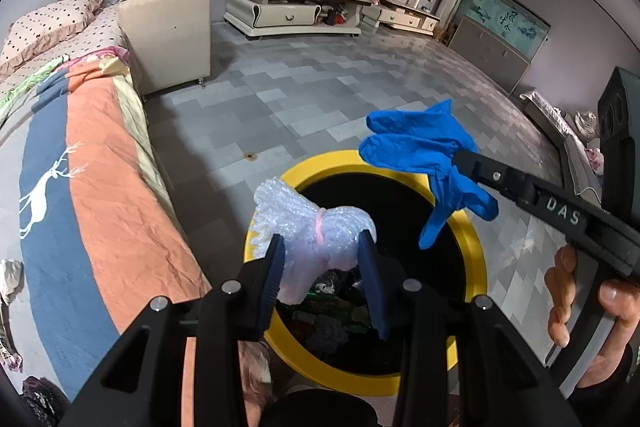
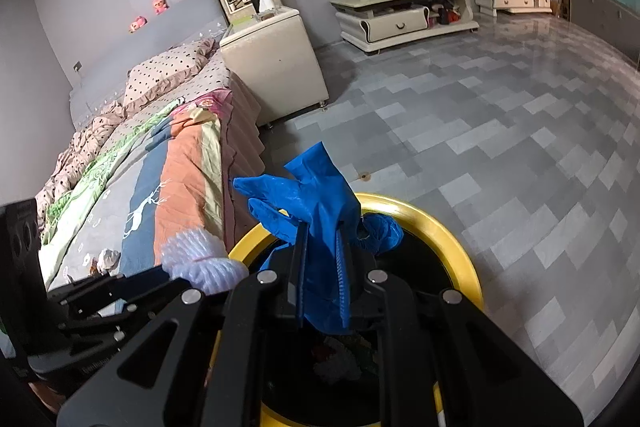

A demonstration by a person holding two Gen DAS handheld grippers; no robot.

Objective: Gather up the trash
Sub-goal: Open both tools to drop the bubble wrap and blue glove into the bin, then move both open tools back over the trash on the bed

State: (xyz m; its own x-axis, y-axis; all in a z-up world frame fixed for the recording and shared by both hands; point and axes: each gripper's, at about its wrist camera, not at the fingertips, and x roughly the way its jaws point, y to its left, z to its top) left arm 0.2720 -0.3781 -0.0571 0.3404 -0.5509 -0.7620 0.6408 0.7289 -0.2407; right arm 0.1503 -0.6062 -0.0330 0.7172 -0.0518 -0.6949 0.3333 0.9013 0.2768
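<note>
Over a yellow-rimmed trash bin (image 1: 474,239) beside the bed (image 1: 100,187), we hold two pieces of rubbish ready for the drop. Our left gripper (image 1: 322,259) is clamped on a wad of white bubble wrap (image 1: 312,227) tied with a pink band, its blue-padded jaws pressing the bundle from both sides; the wad hangs above the bin's near-left rim. Our right gripper (image 2: 322,247) is pinched tight on a crumpled blue nitrile glove (image 2: 308,187), the jaws almost together with only the thin rubber between them, and the glove's fingers dangle over the bin's dark mouth. In the left wrist view a hand (image 1: 584,311) grips the right tool's handle at the frame's edge.

We judge the carrying step nearly complete and the release step in hand: the bin already holds dark and green scraps at the bottom. The glove looks well placed to fall inside. The bubble wrap sits close to the rim, so the next move calls for shifting it further over the opening, then parting both pairs of jaws. The light wad could catch the edge and tumble to the tiled floor (image 2: 500,147).
</note>
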